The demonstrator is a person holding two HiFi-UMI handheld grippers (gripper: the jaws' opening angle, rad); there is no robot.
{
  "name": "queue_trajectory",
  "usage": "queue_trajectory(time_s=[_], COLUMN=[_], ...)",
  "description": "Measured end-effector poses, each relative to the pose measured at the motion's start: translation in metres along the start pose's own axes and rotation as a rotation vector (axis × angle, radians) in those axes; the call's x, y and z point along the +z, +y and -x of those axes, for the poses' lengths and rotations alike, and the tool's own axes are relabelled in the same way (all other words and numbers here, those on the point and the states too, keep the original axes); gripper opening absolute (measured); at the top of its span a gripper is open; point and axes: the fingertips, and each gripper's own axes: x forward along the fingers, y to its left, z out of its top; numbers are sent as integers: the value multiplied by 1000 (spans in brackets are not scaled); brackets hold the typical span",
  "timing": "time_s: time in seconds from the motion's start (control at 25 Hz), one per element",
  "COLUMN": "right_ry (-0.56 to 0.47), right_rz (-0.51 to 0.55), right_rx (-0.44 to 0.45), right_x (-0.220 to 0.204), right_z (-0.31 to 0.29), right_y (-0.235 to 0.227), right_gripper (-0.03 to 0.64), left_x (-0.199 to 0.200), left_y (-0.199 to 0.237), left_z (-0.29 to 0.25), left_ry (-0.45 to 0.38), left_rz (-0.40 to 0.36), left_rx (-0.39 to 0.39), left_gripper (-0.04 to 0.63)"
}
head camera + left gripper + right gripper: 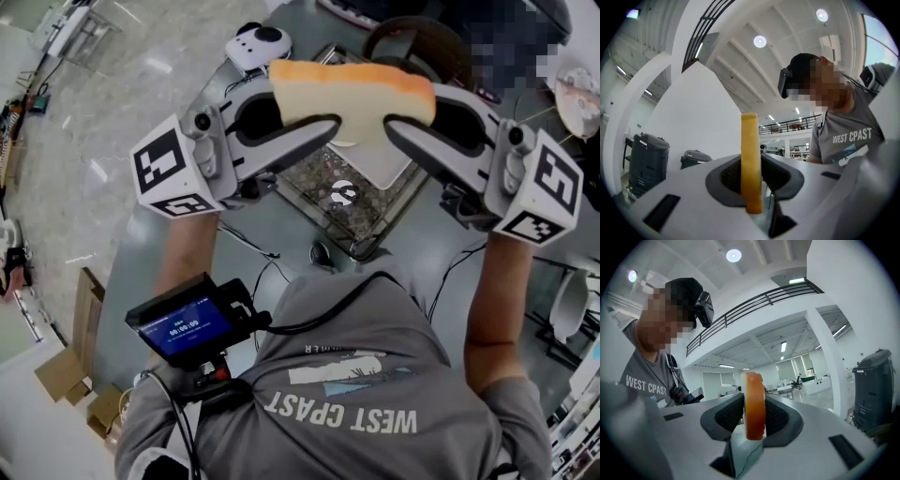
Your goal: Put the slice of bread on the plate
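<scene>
The slice of bread (pixel 352 98) is up in the air, pinched at its two ends by the left gripper (pixel 317 127) and the right gripper (pixel 401 127), half hiding the white plate (pixel 386 167) by a see-through tray (pixel 323 197).

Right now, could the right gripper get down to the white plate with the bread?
Probably yes: the white plate lies below the slice of bread that the right gripper and left gripper both clamp, with nothing visible between.

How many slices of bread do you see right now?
1. The slice of bread is held aloft, one end in the left gripper, the other in the right gripper. Others may be hidden.
</scene>
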Motion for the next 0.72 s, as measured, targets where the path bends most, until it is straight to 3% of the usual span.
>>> queue_trajectory(time_s=[0.72], right_ry=[-32], right_rz=[-149], right_rx=[-94], right_x=[-24], right_z=[4], right_y=[-50], right_gripper=[121], left_x=[-31], left_y=[36], left_z=[1], left_ry=[60], left_rz=[168], left_rx=[103], left_gripper=[95])
